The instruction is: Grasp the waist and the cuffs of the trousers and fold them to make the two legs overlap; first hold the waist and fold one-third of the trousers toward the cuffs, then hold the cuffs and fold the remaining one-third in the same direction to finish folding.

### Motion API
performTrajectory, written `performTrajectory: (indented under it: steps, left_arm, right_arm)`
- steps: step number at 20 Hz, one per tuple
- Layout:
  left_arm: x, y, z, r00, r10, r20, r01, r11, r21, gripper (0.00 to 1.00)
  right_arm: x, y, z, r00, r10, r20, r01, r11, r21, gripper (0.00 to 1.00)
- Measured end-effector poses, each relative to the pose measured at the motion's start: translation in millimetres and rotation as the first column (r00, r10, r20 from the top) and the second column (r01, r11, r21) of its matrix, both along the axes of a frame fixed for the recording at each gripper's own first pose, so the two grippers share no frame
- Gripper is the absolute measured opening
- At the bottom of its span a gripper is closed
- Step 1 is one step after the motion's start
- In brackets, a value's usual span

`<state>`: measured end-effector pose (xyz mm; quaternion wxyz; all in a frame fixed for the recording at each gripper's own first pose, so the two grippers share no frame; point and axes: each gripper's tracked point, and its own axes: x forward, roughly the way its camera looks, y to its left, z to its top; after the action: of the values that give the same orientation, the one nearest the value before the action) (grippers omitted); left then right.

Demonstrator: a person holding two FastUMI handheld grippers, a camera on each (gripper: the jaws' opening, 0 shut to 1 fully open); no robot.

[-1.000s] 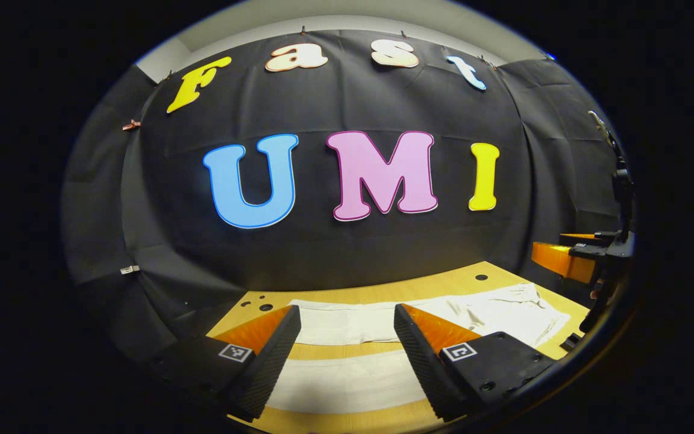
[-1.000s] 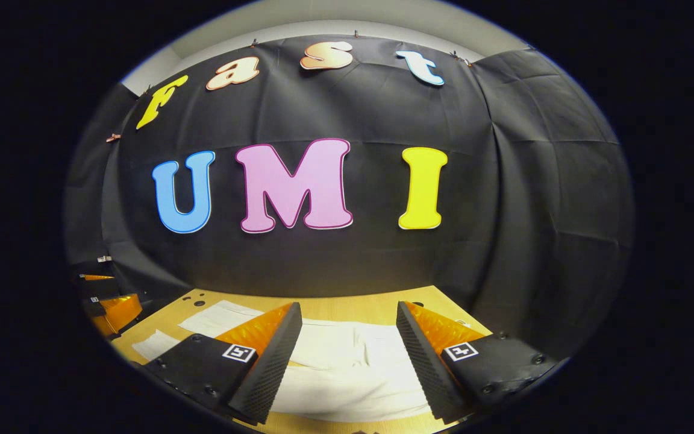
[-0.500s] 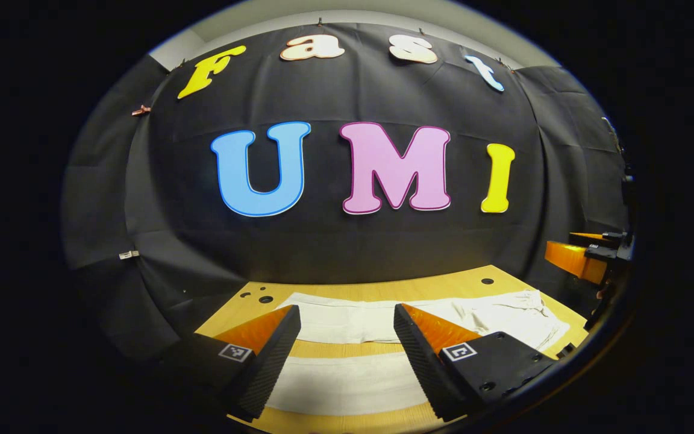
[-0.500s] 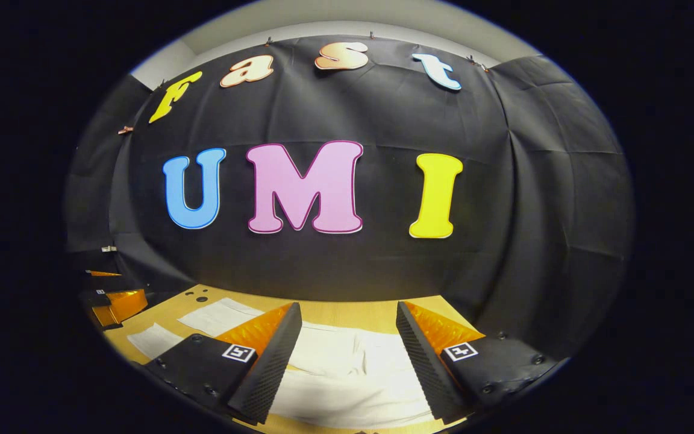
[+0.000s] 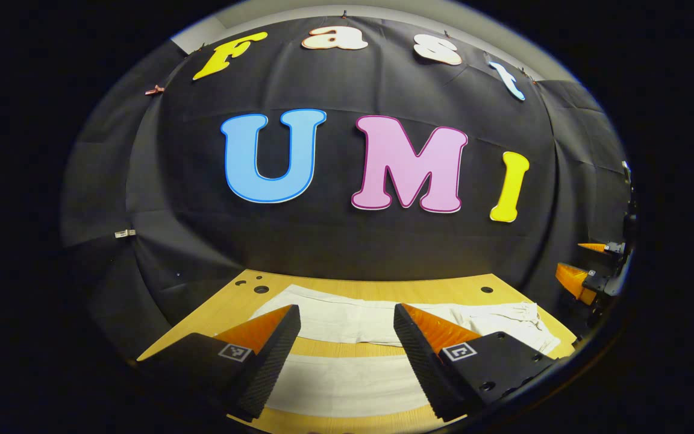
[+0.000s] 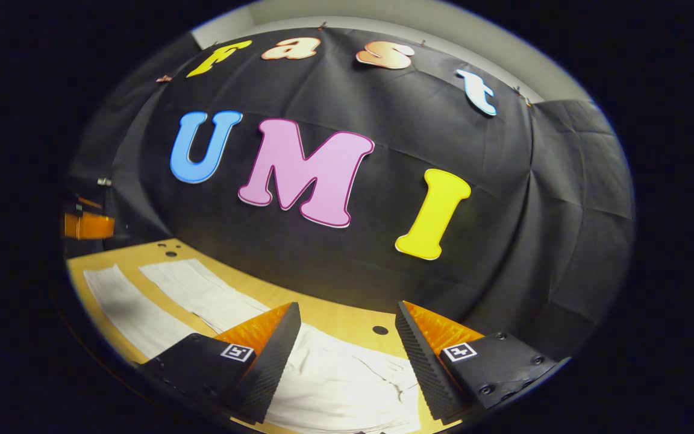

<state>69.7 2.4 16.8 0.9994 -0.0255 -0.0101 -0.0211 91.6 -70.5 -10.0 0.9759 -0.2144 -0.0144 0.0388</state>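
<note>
White trousers [image 5: 359, 322] lie flat on the wooden table [image 5: 383, 288], both legs spread apart side by side. In the left gripper view the near leg [image 5: 347, 386] runs under my left gripper [image 5: 347, 355], which is open and hovers above it; the waist end [image 5: 515, 322] lies to the right. In the right gripper view my right gripper [image 6: 347, 355] is open above the crumpled waist part [image 6: 347, 386], with the two legs [image 6: 190, 289] stretching away to the left. The other gripper [image 5: 588, 277] shows at the right edge of the left gripper view.
The black cloth wall stands close behind the table's far edge. Small holes [image 5: 261, 289] mark the tabletop near the cuffs and another hole [image 6: 380, 330] lies beyond the waist. The left gripper [image 6: 85, 224] shows at the left edge of the right gripper view.
Both grippers have tilted and shifted over the trousers; the right gripper view has rolled, bringing the legs into sight on the left. Both grippers remain open.
</note>
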Motion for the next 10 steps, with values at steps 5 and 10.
performTrajectory:
  steps: [5,10]
  left_arm:
    - [8,11,-10,0.999,0.029,-0.023,-0.028,0.999,0.035,0.98]
    - [11,29,-41,0.99,0.093,-0.105,-0.091,0.996,0.017,0.99]
  right_arm:
    - [12,-48,-35,0.997,0.05,-0.061,-0.064,0.965,-0.253,0.97]
    - [10,-108,-86,0.977,0.041,-0.209,-0.124,0.907,-0.402,0.98]
